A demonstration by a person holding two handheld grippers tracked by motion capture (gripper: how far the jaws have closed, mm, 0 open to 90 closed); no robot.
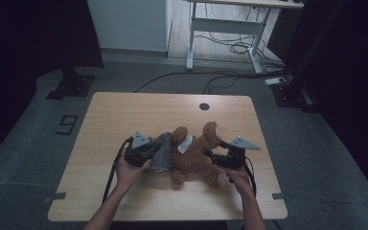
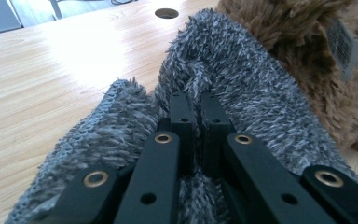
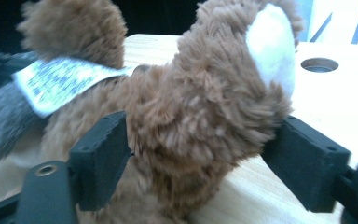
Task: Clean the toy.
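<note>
**Brown teddy, grey sock, two pinchers at work**

Brown and fuzzy, the teddy bear (image 1: 194, 153) lies flat on the light wood table (image 1: 124, 115), a bit nearer the near edge than the far one, roughly in the middle left to right. A white fabric tag (image 1: 185, 143) rests on its body, and one foot has a white sole, seen in the right gripper view (image 3: 270, 44).

On the bear's left side is a grey fuzzy sock (image 1: 162, 153), touching the bear's fur. The left hand-held gripper (image 1: 149, 151) is clenched tight on that sock: in the left gripper view the two black jaws sit nearly together with grey knit pinched between them (image 2: 223, 84).

The right hand-held gripper (image 1: 210, 155) is on the bear's right side. Its jaws stand wide, one on each side of a brown leg (image 3: 205, 126), and the pads look like they're just brushing the fur rather than squeezing, so I'd call it released.

There's a round cable hole (image 1: 204, 106) near the table's far edge. Farther back on the floor are a white desk frame (image 1: 191, 38) and some loose cables (image 1: 239, 48).
</note>
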